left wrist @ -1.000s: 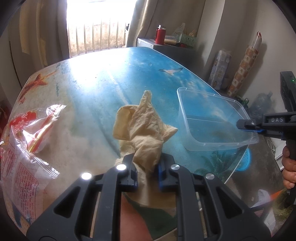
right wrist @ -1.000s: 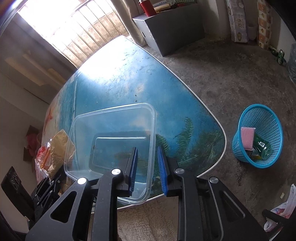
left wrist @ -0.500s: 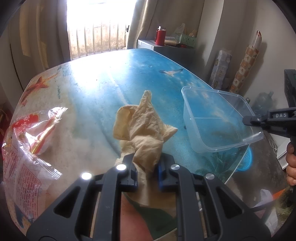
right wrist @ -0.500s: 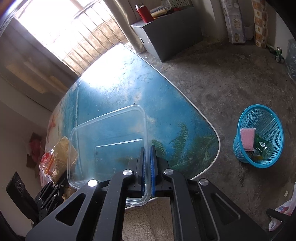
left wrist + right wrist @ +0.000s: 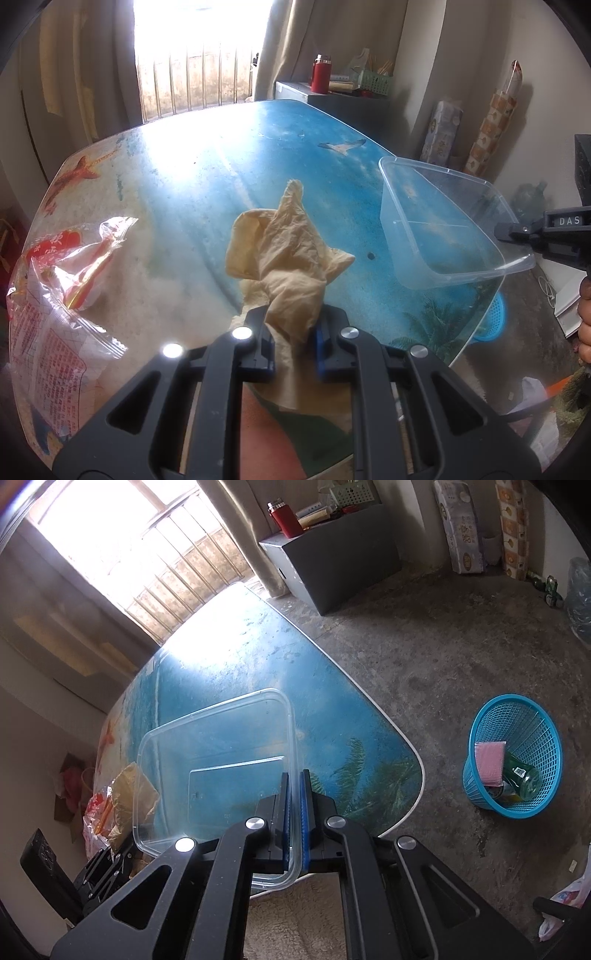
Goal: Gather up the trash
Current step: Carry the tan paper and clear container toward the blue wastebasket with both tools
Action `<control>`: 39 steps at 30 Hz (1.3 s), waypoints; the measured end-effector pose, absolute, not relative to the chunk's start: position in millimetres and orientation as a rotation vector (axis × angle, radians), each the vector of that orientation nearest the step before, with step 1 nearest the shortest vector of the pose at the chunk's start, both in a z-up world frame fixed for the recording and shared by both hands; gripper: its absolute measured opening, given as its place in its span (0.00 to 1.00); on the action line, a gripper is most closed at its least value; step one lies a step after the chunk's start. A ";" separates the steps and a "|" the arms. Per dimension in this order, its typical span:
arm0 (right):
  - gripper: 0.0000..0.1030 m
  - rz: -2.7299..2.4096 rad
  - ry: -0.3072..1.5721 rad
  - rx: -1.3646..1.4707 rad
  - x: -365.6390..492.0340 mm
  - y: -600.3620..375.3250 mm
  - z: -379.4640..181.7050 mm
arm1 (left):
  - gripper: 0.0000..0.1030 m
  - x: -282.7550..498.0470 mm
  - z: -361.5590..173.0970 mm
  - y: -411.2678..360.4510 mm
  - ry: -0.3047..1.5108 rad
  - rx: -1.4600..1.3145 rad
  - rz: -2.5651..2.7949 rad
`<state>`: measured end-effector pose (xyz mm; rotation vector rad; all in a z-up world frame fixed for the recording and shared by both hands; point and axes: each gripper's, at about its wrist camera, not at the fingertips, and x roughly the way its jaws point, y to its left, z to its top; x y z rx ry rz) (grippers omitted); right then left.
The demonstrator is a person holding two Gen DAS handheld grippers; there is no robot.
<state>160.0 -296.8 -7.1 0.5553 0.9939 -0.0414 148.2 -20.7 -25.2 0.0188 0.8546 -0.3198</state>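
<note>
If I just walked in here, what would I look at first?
Probably the shiny table painted like a blue sea, with a starfish in one corner. On it, the left gripper pinches a crumpled tan paper, and the right gripper clamps the wall of a clear plastic box. On the floor beside the table stands a bright blue basket.

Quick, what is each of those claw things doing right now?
Left gripper: closed on the crumpled tan paper.
Right gripper: closed on the clear container wall.

The right gripper (image 5: 295, 812) pinches the clear container's (image 5: 218, 746) rim (tilted above the table (image 5: 258, 657)).
</note>
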 end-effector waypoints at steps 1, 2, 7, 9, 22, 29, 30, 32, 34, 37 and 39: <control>0.05 -0.041 0.993 0.557 159.5 -296.9 -6.9 | 0.13 148.3 -25.1 -20.5 0.854 0.018 -0.320; 0.05 -0.041 0.991 0.557 159.2 -297.2 -6.6 | 0.13 148.3 -24.9 -20.3 0.854 0.018 -0.320; 0.05 -0.041 0.985 0.559 158.0 -298.8 -5.1 | 0.13 147.2 -21.5 -19.6 0.847 0.020 -0.314; 0.05 -0.042 0.983 0.559 157.8 -299.9 -5.2 | 0.13 148.0 -20.4 -18.6 0.845 0.023 -0.313; 0.05 -0.047 0.972 0.572 154.1 -303.8 -4.2 | 0.13 146.8 -17.0 -20.2 0.836 0.036 -0.312; 0.05 -0.046 0.958 0.579 149.2 -306.6 -1.3 | 0.13 149.2 -11.4 -18.7 0.823 0.048 -0.313; 0.05 -0.046 0.955 0.579 148.1 -307.3 -0.7 | 0.13 148.8 -10.2 -19.8 0.820 0.051 -0.312; 0.05 -0.046 0.951 0.584 146.5 -308.9 0.4 | 0.13 146.4 -9.6 -22.7 0.815 0.056 -0.311; 0.05 -0.046 0.945 0.587 144.5 -311.8 1.3 | 0.13 144.0 -8.2 -24.8 0.809 0.061 -0.309; 0.05 -0.044 0.936 0.595 140.6 -316.6 2.1 | 0.13 141.9 -5.3 -27.9 0.801 0.070 -0.307; 0.05 -0.045 0.928 0.603 137.4 -320.3 3.0 | 0.13 139.6 -3.2 -29.1 0.796 0.076 -0.308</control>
